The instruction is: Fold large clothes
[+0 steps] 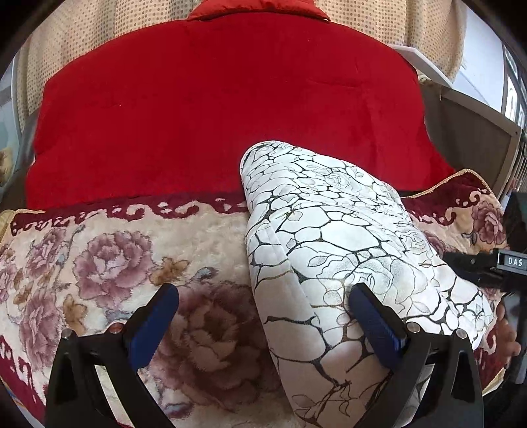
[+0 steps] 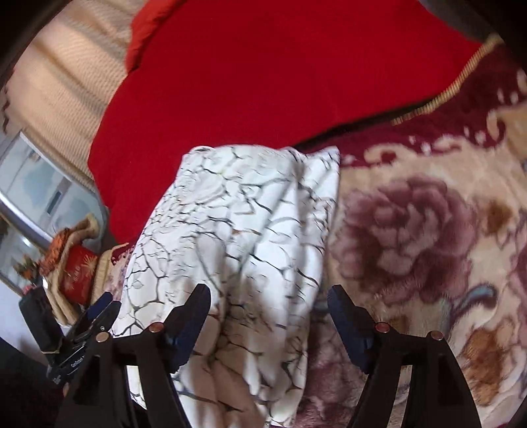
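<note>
A white garment with a black crackle-and-rose print [image 1: 329, 237] lies bunched in a long folded shape on a floral plush blanket [image 1: 98, 263]. My left gripper [image 1: 263, 316] is open, its jaws wide apart just above the garment's near end, the right finger resting against the cloth. In the right wrist view the same garment [image 2: 237, 224] lies ahead. My right gripper [image 2: 268, 316] is open, its left finger over the garment and its right finger over the blanket [image 2: 411, 230]. Neither holds cloth. The right gripper also shows at the right edge of the left wrist view [image 1: 487, 266].
A red blanket [image 1: 214, 108] covers the bed behind the garment. Beige dotted curtains [image 1: 378, 19] hang at the back. A window and a heap of folded cloth with a red box [image 2: 75, 273] sit at the left in the right wrist view.
</note>
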`<state>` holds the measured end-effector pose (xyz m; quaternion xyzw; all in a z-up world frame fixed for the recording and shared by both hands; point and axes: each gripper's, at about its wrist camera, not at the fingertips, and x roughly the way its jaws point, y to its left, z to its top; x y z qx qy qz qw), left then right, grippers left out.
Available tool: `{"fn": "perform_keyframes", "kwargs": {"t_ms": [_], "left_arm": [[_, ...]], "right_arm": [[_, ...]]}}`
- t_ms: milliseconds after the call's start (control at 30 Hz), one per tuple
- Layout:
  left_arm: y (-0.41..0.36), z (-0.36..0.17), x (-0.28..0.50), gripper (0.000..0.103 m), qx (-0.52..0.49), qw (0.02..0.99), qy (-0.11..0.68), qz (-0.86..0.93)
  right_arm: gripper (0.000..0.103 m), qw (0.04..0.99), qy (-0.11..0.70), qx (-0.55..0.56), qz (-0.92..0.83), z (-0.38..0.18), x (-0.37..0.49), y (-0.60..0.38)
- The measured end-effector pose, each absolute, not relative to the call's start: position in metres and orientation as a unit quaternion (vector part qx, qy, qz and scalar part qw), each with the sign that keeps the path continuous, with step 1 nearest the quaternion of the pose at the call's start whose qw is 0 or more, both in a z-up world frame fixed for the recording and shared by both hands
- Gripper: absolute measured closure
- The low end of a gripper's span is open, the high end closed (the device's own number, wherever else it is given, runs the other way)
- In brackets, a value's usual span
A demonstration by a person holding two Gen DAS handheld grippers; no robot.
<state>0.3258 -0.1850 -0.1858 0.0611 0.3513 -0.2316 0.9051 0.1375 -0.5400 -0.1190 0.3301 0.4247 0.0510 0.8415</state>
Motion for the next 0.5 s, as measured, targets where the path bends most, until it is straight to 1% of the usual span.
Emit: {"fn": "perform_keyframes", "kwargs": {"t_ms": [167, 233, 300, 333, 367, 500], "left_arm": [[-0.189, -0.186, 0.335, 0.000, 0.052, 0.896, 0.365, -0.248], [-0.190, -0.188, 0.341, 0.000, 0.044, 0.884, 0.382, -0.268], [-0.189, -0.191, 0.351, 0.000, 0.029, 0.864, 0.406, -0.297], [-0.187, -0.193, 0.356, 0.000, 0.020, 0.854, 0.417, -0.309], [-0.184, -0.197, 0.363, 0.000, 0.004, 0.840, 0.434, -0.324], [-0.177, -0.215, 0.390, 0.000, -0.064, 0.774, 0.502, -0.380]], "right_arm": [[0.023, 0.825, 0.442, 0.347, 0.063, -0.136, 0.139, -0.541], [0.022, 0.817, 0.449, 0.355, 0.072, -0.143, 0.143, -0.541], [0.017, 0.807, 0.453, 0.372, 0.072, -0.153, 0.152, -0.542], [0.016, 0.803, 0.453, 0.379, 0.073, -0.157, 0.155, -0.544], [0.015, 0.801, 0.450, 0.388, 0.076, -0.159, 0.157, -0.545], [0.004, 0.793, 0.426, 0.425, 0.098, -0.165, 0.169, -0.550]]}}
